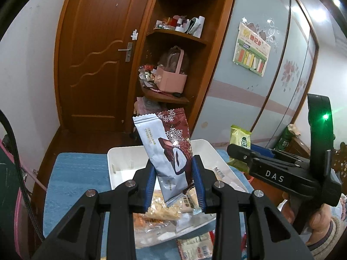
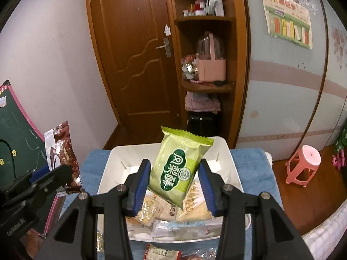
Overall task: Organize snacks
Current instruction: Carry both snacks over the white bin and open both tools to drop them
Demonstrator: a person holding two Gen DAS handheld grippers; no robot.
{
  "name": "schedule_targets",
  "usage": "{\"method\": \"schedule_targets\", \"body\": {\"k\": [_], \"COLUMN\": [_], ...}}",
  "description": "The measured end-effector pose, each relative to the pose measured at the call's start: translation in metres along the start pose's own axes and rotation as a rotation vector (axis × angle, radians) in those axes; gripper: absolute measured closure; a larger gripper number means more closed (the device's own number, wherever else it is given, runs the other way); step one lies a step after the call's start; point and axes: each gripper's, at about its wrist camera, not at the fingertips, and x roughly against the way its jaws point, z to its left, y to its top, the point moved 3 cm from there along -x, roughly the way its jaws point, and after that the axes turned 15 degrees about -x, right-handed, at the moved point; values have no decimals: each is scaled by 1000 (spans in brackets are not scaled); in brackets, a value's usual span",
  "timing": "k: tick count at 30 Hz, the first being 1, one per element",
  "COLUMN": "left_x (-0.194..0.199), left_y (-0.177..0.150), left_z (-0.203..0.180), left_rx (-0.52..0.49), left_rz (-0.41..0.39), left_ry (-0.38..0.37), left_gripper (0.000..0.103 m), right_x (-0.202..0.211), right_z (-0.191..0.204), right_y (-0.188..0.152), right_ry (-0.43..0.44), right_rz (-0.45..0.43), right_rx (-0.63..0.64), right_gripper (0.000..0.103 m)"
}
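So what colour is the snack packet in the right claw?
Green packet with a darker green label and white writing; clearest in the right wrist view.

green packet [image 2: 176, 171], maroon snowflake packet [image 1: 171, 149]

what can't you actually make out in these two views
- Left wrist view: packets in the white plastic bin are hidden by the left gripper and its silver-and-maroon snack packet.
- Right wrist view: the right gripper and its green snack packet hide the bin's middle.
- Packet print: too small to read.
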Motion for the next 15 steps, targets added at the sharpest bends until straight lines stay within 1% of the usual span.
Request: {"method": "schedule_targets", "body": {"k": [6,11,13,14,15], "left_x": [-14,-28,-34,-37,-40], "left_y": [-5,-7,-9,-10,-10], "left_z": [4,6,7,7,8], "left_rx": [-2,-10,-23,-26,-25], "left_rz": [11,52,70,74,79], "left_ry": [7,-2,2,6,6], "left_gripper": [72,72,69,64,53], "right_x": [-18,-30,-33,-34,-35], "right_z": [1,1,-1,-2,-4], "right_y": [-2,-7,-9,-9,-9], "right_ry": [-17,-25,-33,-33,-33], "right_rz": [44,86,93,95,94], "right_rx": [12,29,29,27,22], "right_gripper": [57,57,57,56,56]}}
